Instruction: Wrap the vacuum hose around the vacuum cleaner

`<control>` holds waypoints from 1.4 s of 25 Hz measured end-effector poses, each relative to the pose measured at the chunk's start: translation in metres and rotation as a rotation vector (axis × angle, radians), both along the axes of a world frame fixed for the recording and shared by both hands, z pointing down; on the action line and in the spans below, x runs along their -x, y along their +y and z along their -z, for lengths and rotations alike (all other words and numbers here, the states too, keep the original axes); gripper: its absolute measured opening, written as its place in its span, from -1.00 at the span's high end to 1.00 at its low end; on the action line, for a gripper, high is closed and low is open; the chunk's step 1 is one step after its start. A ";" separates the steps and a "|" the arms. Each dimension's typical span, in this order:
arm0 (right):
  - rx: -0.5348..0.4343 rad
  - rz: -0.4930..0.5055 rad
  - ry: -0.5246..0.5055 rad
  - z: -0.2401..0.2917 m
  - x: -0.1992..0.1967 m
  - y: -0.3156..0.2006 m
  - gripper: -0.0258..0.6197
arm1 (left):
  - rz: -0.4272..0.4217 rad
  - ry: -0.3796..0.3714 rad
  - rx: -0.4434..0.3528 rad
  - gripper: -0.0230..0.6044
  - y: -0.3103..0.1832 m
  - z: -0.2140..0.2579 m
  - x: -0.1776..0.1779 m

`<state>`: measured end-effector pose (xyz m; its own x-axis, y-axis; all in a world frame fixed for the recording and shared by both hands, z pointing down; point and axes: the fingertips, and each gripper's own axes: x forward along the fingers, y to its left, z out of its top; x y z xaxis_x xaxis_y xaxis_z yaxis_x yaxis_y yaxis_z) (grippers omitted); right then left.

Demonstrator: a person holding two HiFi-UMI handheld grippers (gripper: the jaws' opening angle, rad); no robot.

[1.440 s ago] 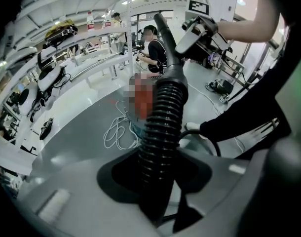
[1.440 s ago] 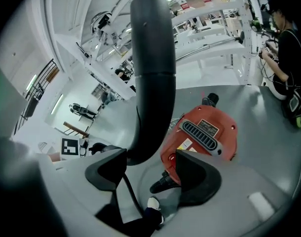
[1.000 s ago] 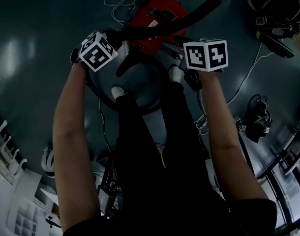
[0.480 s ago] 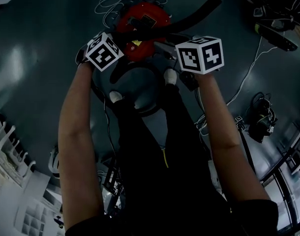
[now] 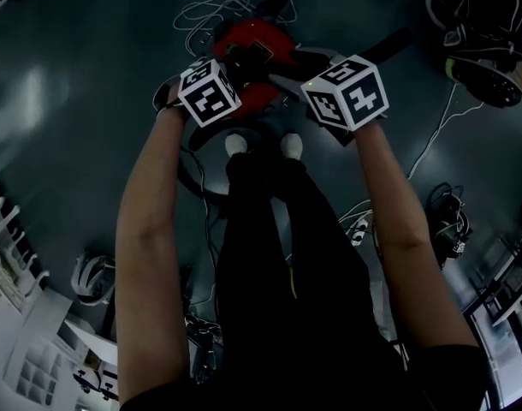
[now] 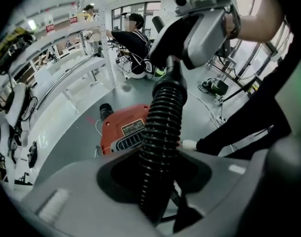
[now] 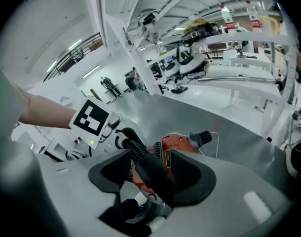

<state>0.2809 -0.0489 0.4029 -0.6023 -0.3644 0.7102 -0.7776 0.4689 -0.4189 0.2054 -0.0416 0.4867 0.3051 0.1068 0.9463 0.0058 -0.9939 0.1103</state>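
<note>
You're clamping the left gripper (image 6: 158, 189) on the ribbed hose (image 6: 163, 117) above the red vacuum cleaner (image 6: 122, 131); the right gripper (image 7: 151, 177), jaws just easing wider, is holding its smooth end, so be keeping it taut

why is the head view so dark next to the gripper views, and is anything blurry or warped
Head view: underexposed, the floor nearly black-blue with one soft glare patch at left. Left gripper view: bright, fisheye bends the background rails; the hose is sharp, the near jaws blurred. Right gripper view: bright, dark vignette at the corners, vacuum cleaner in focus.
</note>
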 end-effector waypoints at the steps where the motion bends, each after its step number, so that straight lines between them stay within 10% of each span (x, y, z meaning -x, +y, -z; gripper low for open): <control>1: -0.012 0.026 0.004 -0.002 0.005 -0.004 0.15 | -0.004 0.007 0.006 0.37 -0.001 -0.002 0.001; 10: -0.005 0.421 0.128 -0.023 0.068 -0.011 -0.09 | -0.036 0.019 0.049 0.37 -0.013 -0.004 0.038; 22: -0.151 0.812 0.481 -0.081 0.092 -0.047 0.14 | 0.069 0.048 0.126 0.37 -0.048 -0.009 0.037; 35: -0.071 0.728 0.392 -0.089 0.054 -0.108 0.24 | 0.353 0.184 -0.008 0.01 -0.133 -0.011 0.009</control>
<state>0.2273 -0.1571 0.4914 -0.4181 -0.0305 0.9079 -0.3525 0.9266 -0.1312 0.1969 -0.1749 0.4981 0.4859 -0.0423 0.8730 -0.3172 -0.9393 0.1310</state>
